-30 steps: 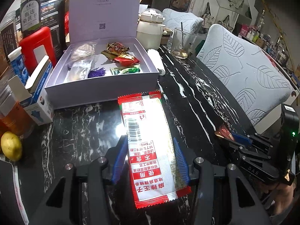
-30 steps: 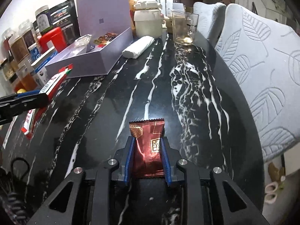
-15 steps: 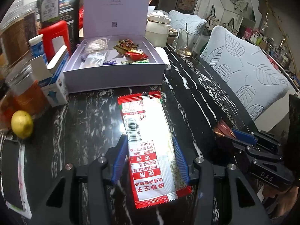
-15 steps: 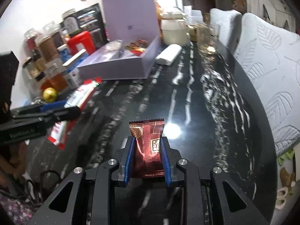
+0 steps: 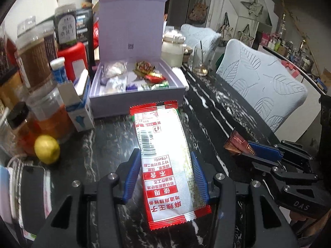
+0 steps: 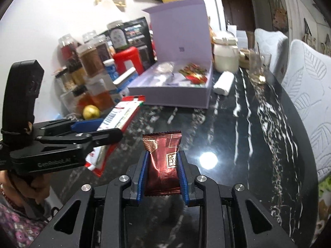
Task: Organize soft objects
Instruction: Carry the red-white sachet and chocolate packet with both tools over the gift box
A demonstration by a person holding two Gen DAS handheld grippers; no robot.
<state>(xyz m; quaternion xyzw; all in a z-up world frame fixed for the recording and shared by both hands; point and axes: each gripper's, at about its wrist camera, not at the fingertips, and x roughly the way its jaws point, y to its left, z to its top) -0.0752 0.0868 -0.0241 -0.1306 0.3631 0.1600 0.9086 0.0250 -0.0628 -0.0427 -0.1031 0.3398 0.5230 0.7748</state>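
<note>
Left gripper (image 5: 164, 177): I have its blue fingers (image 5: 132, 177) clamped on the sides of the long red-and-white sachet (image 5: 165, 155), which is held above the dark marbled worktop (image 5: 206, 107) and points toward the box (image 5: 136, 99). Right gripper (image 6: 162, 175): fingers (image 6: 142, 175) pinched on the maroon packet (image 6: 162, 161), also off the worktop, just right of the left gripper. Box is open, lid upright, with several wrapped snacks (image 5: 151, 74) inside. Lemon (image 5: 47, 148) and jars (image 5: 33, 62) sit left of the box; a glass (image 5: 201, 62) stands to its right.
</note>
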